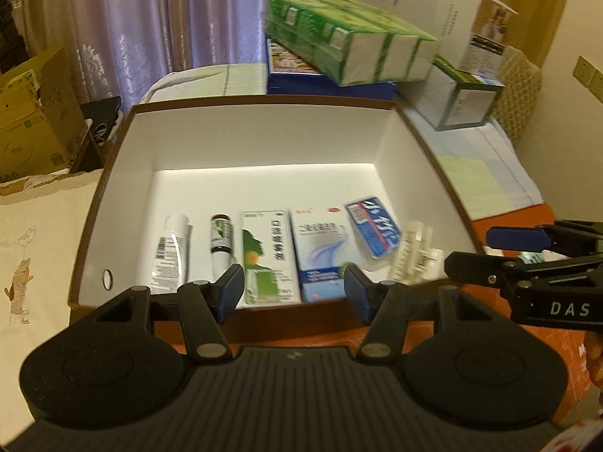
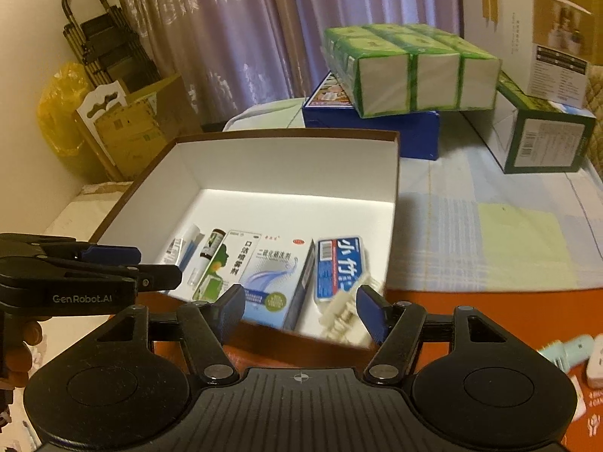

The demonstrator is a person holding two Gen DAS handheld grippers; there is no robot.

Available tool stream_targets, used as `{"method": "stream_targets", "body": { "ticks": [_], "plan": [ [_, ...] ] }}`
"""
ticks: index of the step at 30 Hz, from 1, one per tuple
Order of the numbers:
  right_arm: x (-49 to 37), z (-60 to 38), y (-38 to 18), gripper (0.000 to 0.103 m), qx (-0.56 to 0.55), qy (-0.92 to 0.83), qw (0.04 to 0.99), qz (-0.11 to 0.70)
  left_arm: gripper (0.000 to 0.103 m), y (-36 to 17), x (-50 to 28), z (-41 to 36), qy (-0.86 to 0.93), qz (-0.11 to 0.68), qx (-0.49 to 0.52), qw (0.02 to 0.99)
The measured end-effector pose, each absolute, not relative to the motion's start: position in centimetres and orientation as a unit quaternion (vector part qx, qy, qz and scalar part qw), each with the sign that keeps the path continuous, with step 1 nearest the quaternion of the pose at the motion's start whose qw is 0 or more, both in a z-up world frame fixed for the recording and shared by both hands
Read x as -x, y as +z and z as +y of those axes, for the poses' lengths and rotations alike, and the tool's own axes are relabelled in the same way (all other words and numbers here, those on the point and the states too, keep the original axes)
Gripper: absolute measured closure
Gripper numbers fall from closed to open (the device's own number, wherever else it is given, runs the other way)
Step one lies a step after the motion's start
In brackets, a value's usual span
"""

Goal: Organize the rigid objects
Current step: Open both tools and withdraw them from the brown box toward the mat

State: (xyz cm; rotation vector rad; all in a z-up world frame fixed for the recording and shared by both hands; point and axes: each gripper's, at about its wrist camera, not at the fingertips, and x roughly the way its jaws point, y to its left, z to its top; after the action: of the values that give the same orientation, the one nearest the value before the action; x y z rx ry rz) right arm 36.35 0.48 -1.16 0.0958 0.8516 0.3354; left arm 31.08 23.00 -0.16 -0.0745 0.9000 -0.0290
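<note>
Left wrist view: the left gripper (image 1: 290, 293) hangs over the near rim of the storage box (image 1: 264, 135), fingers apart and empty. Inside lie a tube (image 1: 171, 254), a small bottle (image 1: 220, 246), three medicine cartons and a white blister strip (image 1: 412, 254) angled against the right wall, which could snag a later placement.

Right wrist view: the right gripper (image 2: 299, 310) also has its fingers apart with nothing between them; a low pass could clip the box rim and shift it on the orange tabletop (image 2: 490, 312).

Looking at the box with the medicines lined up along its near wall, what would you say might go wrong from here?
1. The white strip lies crooked at the row's right end, against the blue pack; a further item could wedge or topple there.
2. Both grippers, left and right, hang empty near the box's near wall, so one could clip it and scatter the row.
</note>
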Motion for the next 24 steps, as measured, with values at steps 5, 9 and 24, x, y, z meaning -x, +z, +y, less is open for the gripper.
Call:
{"method": "stream_targets", "body": {
  "ticks": [5,9,24],
  "plan": [
    [-34.2,-1.0,-0.6,0.04,-0.054,0.16,0.898,0.406,0.048,0.1,-29.4,20.7,-0.03,0.432,0.03,0.901],
    [-32.6,-2.5,-0.4,0.04,-0.062,0.153,0.9,0.403,0.048,-0.2,-28.2,18.7,-0.043,0.434,0.029,0.899],
    [-26.7,-10.3,-1.3,0.04,-0.087,0.109,0.898,0.417,0.048,-1.8,-26.1,9.9,-0.106,0.454,0.019,0.885]
  ]
}}
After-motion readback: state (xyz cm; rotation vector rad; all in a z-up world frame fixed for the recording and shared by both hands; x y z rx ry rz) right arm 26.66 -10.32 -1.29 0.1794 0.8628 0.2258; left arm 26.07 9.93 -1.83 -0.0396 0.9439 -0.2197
